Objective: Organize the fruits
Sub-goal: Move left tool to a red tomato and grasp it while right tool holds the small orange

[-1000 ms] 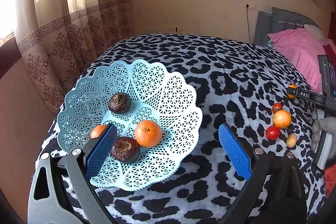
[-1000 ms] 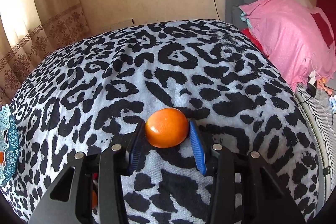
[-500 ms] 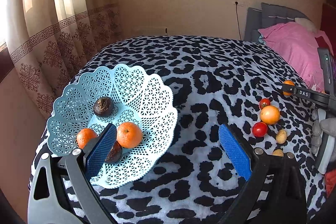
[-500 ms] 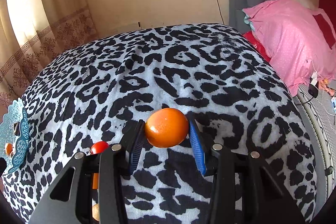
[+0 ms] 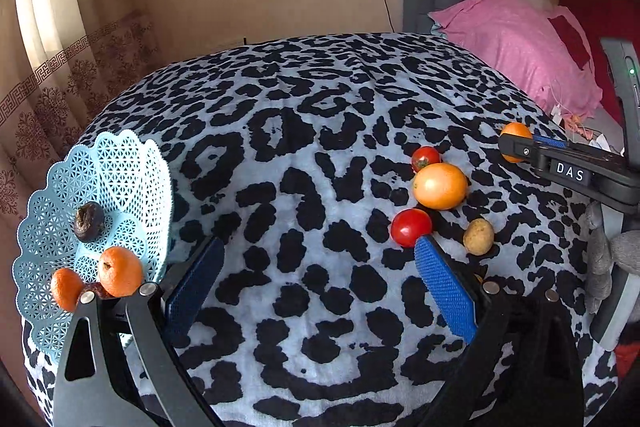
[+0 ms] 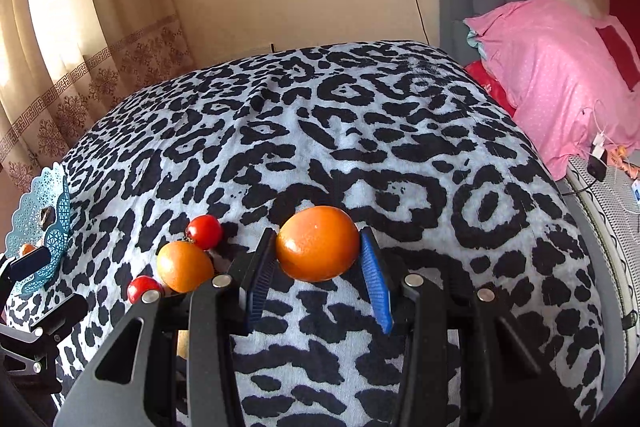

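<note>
Left view has swung right since a second ago: the blue basket [image 5: 94, 223] slid from centre frame to the far left edge, and the loose fruit pile now sits just ahead of the right-hand pad. Right view pulled up and back over the same second, so the pile has come into frame on its left.

Right gripper [image 6: 318, 269]: jaws closed down on an orange [image 6: 318, 243], pads pressing both flanks, fruit held clear of the leopard-print blanket [image 6: 360, 131]. Left gripper [image 5: 316, 287]: jaws wide apart, nothing between them, hanging over bare blanket.

Key relation: basket lies far to the left of the held orange, at the left edge of the right wrist view, with the left gripper and the pile between them. Carry direction is leftward across the bed. The orange is near-round, so orientation at release shouldn't matter.

Left gripper is much nearer the basket, which already holds two oranges [image 5: 120, 271] and a dark fruit [image 5: 89, 223]; a second dark one is mostly hidden behind the finger.

On the blanket: a larger orange [image 5: 440, 185], two tomatoes [image 5: 411, 227], and a small potato-like item [image 5: 478, 236], all close together. The near tomato sits just beyond the left gripper's right pad tip. My read: left is lining up on that cluster while right ferries its orange over.
</note>
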Motion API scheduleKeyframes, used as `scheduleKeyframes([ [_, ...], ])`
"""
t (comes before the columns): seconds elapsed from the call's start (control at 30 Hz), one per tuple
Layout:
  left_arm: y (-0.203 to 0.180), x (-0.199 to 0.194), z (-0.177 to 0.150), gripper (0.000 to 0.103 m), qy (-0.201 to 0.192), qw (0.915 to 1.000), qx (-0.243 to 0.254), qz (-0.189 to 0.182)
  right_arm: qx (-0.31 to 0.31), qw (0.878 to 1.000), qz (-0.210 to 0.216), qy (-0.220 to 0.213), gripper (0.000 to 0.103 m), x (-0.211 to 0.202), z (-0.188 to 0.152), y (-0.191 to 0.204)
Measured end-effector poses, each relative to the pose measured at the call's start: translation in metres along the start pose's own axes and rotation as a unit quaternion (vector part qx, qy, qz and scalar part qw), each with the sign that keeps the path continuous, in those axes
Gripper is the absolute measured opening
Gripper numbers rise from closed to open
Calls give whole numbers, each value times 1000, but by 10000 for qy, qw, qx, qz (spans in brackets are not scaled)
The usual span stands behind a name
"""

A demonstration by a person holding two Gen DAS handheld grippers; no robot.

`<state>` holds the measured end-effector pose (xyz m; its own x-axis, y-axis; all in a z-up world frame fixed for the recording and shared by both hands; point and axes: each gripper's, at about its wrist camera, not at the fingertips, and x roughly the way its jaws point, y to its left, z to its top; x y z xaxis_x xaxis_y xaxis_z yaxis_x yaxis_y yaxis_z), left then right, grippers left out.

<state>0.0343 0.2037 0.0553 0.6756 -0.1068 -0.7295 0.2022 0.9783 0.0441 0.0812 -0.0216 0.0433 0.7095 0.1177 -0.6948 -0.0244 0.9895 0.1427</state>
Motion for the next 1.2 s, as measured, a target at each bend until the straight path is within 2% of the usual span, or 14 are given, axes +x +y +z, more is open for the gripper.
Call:
scheduleKeyframes([
  [0.13,-18,14,3,89,139,9996,191,-176,77,10000,44,37,42,4,-2,-3],
  [0.3,-32,30,7,74,301,9984,333,-341,143,9998,96,40,42,6,-3,-6],
  [0.4,-36,39,8,66,423,9977,302,-446,151,9998,120,64,42,8,-5,-7],
  [0.7,-41,55,8,49,637,9948,157,-777,105,9999,107,79,42,12,-8,-5],
  [0.77,-40,56,8,46,613,9951,135,-766,61,9999,53,61,43,13,-10,-3],
  [0.9,-38,52,9,34,591,9947,116,-836,53,9999,63,67,42,14,-11,-2],
  [1.2,-23,32,9,32,435,9970,-61,-642,120,9999,53,54,42,14,-11,-5],
])
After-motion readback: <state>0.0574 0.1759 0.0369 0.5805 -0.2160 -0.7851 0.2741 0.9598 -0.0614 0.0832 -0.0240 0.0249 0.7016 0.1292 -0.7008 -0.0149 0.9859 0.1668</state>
